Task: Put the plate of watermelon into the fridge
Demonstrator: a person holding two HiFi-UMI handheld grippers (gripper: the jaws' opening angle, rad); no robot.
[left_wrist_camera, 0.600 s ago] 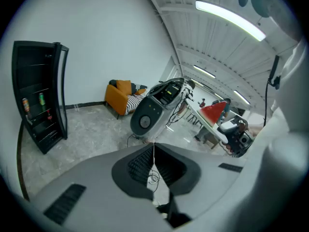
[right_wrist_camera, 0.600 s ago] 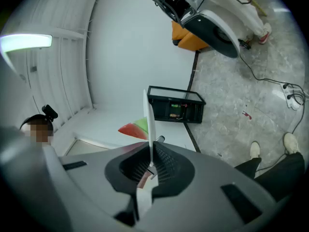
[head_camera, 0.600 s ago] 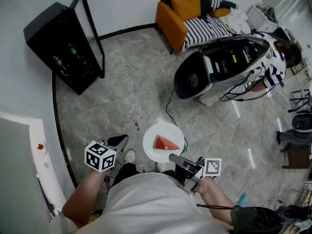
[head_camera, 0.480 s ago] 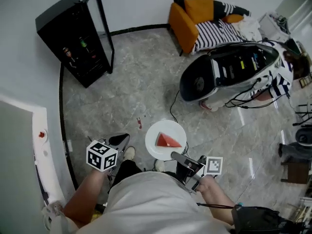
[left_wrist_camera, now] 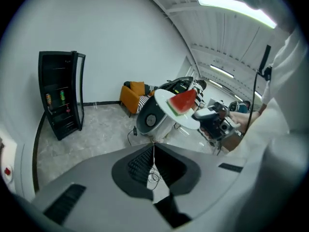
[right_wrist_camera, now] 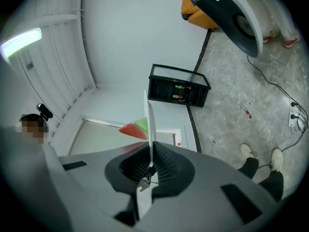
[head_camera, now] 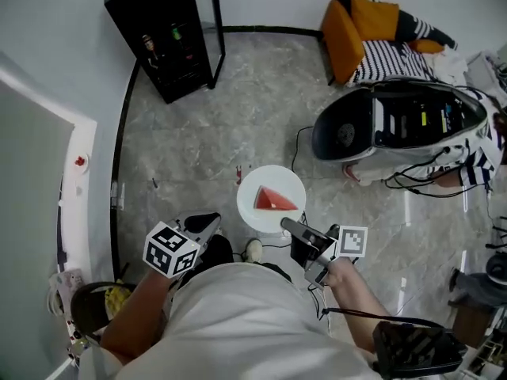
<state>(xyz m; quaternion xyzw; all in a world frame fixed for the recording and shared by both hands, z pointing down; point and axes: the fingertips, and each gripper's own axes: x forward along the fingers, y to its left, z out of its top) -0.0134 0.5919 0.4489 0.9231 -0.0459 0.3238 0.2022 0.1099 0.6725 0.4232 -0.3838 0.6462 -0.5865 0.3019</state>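
bright, even indoor light. a ceiling strip lamp point(left_wrist_camera: 236, 6) glares at one o'clock in the left gripper view. the glossy floor point(head_camera: 238, 125) shows pale streaks at three o'clock. both gripper views bulge, with black corners.

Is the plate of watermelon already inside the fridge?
No, the right gripper holds the plate with the watermelon slice by its rim over the floor, well apart from the black fridge.

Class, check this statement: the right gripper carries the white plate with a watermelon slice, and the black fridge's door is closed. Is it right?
No: the fridge has its door open, as the head view shows. The right gripper does carry the white plate with the watermelon slice.
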